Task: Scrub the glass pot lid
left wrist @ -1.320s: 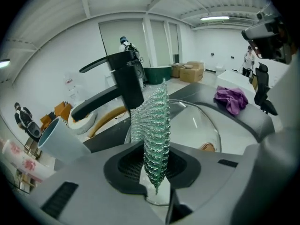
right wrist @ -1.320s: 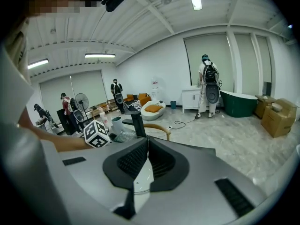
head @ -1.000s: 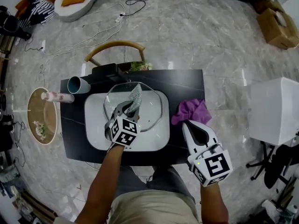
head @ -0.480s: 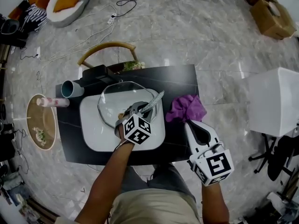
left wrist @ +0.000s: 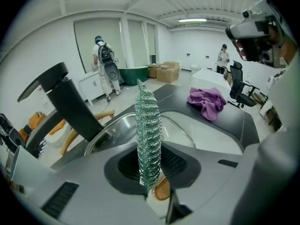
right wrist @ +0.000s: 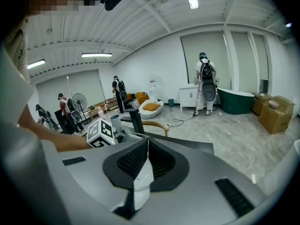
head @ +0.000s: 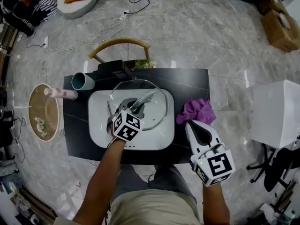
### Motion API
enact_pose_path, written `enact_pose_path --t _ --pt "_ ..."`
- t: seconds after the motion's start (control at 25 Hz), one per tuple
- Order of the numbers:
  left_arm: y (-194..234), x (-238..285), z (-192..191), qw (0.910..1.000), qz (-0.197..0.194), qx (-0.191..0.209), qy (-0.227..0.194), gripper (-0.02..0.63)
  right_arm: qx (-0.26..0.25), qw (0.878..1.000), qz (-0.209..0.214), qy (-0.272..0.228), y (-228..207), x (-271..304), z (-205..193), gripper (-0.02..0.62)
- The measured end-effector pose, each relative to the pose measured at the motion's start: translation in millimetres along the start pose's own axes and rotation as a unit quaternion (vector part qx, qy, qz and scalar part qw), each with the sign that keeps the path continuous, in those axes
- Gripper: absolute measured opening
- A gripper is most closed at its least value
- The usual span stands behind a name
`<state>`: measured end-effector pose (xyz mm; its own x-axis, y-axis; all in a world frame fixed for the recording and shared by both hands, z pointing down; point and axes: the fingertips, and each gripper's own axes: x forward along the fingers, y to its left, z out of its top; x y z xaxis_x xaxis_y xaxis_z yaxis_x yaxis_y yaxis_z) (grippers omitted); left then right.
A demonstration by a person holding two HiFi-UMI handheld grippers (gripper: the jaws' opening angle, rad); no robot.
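The glass pot lid (head: 152,119) lies flat in a white tray (head: 98,125) on the black table. My left gripper (head: 136,108) is over the lid's middle, shut on a silvery steel-wool scrubber (head: 143,97) that points toward the lid's far side. In the left gripper view the scrubber (left wrist: 148,130) stands up from the shut jaws with the lid's rim (left wrist: 108,129) behind it. My right gripper (head: 190,125) hovers at the table's front right edge, shut and empty; in its own view the right gripper (right wrist: 140,172) holds nothing.
A purple cloth (head: 196,110) lies right of the tray. A blue-grey cup (head: 83,82) and a pink bottle (head: 61,93) sit at the table's left end, a black stand (head: 112,68) at the back. A wooden chair (head: 119,48) is behind, a round side table (head: 42,111) left.
My left gripper swept the scrubber to the lid's right edge, then back toward its middle. The right gripper has stayed in place.
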<state>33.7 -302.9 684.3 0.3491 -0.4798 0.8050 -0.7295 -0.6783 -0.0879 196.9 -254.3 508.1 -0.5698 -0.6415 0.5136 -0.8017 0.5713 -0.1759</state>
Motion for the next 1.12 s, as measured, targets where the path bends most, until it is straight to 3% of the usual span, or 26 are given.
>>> enact_pose_path --t 0.36,0.64,0.76,1.12 --pt "88.3 -46.4 -85.7 0.994 0.072 -0.078 0.028 0.084 -0.025 0.999 0.044 0.013 48.8 37.0 9.6 0.024" --pt "129.6 -76.7 -159.6 0.9829 0.13 -0.096 0.089 0.083 -0.033 0.998 0.057 0.023 67.5 53.2 8.3 0.023" --pt "126.8 -78.3 -164.7 0.983 0.126 -0.102 0.087 0.084 -0.034 0.997 0.061 0.024 72.7 56.9 7.1 0.023" --pt "95.0 -65.0 -136.0 0.99 0.097 -0.065 0.079 0.083 -0.028 0.998 0.054 0.025 65.0 55.4 1.6 0.024"
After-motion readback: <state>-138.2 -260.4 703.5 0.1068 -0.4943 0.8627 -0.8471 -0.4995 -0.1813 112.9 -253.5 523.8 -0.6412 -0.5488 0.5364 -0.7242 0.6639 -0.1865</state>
